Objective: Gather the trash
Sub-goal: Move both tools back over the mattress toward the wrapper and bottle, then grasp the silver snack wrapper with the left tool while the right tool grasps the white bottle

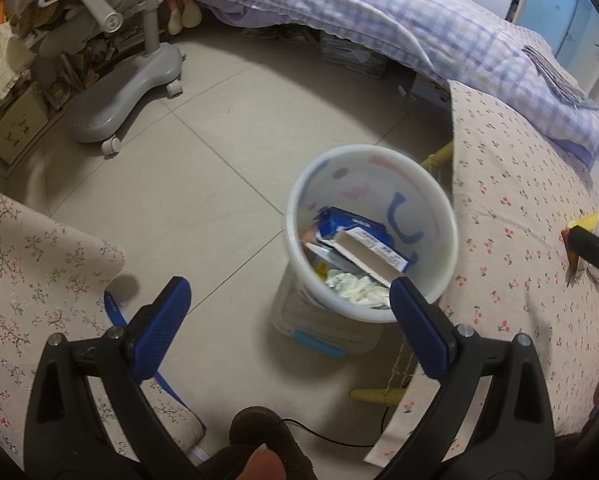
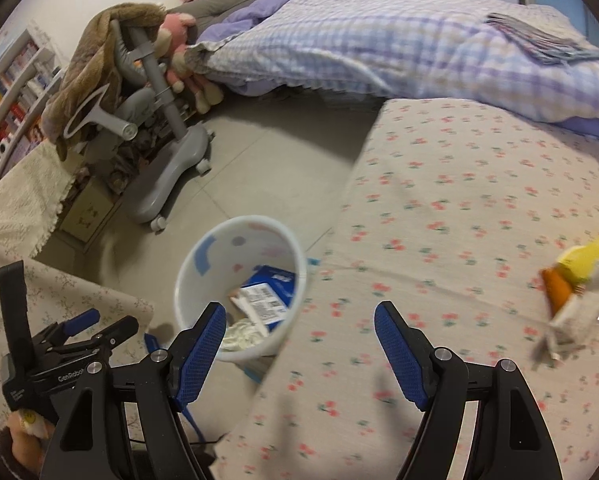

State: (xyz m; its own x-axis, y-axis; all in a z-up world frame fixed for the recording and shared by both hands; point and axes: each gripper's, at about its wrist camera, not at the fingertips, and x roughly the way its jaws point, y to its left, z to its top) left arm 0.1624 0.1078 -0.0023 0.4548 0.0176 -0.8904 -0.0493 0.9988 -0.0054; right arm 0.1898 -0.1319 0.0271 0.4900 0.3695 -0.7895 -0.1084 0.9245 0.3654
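Note:
A white trash bin [image 1: 371, 152] [image 2: 235, 224] stands on the tiled floor beside a table draped in cherry-print cloth [image 1: 519, 300] [image 2: 459, 200]. Inside lie a blue packet [image 1: 351, 222], a flat carton [image 1: 373, 256] and crumpled tissue [image 1: 355, 286]. My left gripper [image 1: 289, 292] is open and empty, its right fingertip over the bin's near rim. My right gripper [image 2: 299, 312] is also open and empty, straddling the table's left edge with the bin under its left finger. Yellow and orange wrappers [image 2: 579, 268] [image 1: 585, 222] lie on the cloth at far right, apart from both grippers.
A grey wheeled chair [image 1: 111, 108] [image 2: 171, 168] stands at the back left. A bed with a checked quilt [image 1: 379, 12] runs behind the table. A floral-cloth surface [image 1: 27, 280] is at the left. A white flat device [image 1: 319, 340] sits under the bin, and a black cable [image 1: 331, 438] crosses the floor.

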